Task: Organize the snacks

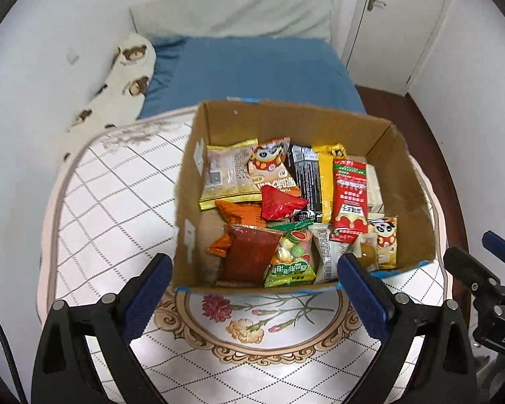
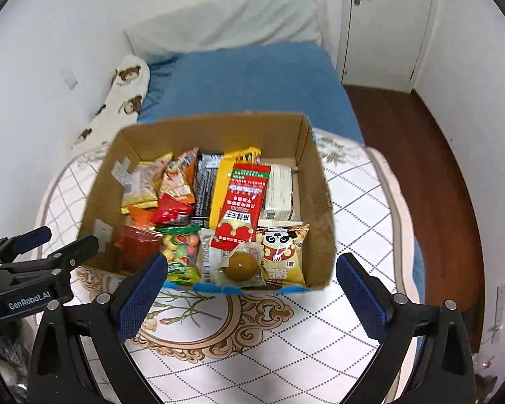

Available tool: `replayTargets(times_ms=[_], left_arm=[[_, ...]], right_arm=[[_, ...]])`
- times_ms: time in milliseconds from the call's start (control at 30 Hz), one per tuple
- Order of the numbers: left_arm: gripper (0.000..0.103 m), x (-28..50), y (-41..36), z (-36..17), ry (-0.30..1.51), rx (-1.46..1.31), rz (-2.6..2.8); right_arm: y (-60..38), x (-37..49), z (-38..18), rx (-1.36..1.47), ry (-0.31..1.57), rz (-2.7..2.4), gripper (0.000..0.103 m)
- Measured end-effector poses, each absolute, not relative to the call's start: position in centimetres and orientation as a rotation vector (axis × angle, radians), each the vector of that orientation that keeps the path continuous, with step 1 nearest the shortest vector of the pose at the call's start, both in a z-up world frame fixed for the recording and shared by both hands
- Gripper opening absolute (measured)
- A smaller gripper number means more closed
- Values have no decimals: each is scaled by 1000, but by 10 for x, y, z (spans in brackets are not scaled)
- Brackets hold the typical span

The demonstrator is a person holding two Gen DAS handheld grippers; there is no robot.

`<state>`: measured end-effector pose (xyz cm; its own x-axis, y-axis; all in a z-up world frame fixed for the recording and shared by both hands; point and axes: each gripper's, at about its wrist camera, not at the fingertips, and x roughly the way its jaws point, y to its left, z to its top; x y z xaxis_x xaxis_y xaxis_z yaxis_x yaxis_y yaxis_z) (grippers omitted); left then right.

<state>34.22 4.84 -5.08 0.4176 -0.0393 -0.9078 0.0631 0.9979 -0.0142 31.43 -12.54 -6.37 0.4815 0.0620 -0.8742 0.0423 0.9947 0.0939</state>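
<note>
An open cardboard box [image 1: 239, 124] stands on a round table and also shows in the right wrist view [image 2: 314, 181]. It holds several snack packets: a red packet [image 1: 350, 195], a panda packet [image 2: 282, 252], a bag of colourful candies [image 1: 291, 252], a round brown snack in clear wrap [image 2: 241, 264] and a white carton [image 2: 279, 192]. My left gripper [image 1: 252, 289] is open and empty, just in front of the box's near wall. My right gripper [image 2: 250, 289] is open and empty, also at the near wall. Each gripper shows at the other view's edge.
The table has a white checked cloth [image 1: 111, 202] with a flower pattern [image 2: 232, 316]. Behind it is a bed with a blue sheet [image 1: 252, 70], a pillow [image 1: 232, 10] and a bear-print cushion [image 1: 124, 77]. White doors [image 2: 387, 17] and dark wood floor [image 2: 404, 141] lie to the right.
</note>
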Motion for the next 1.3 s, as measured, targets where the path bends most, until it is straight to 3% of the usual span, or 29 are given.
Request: replayTargets(times_ms=[667, 1300], left_arm=[[101, 206, 44, 43, 913, 19, -73], [101, 163, 34, 62, 832, 41, -76]], right_arm=[[-120, 162, 40, 71, 829, -28, 103], [-121, 109, 76, 60, 748, -47, 103]])
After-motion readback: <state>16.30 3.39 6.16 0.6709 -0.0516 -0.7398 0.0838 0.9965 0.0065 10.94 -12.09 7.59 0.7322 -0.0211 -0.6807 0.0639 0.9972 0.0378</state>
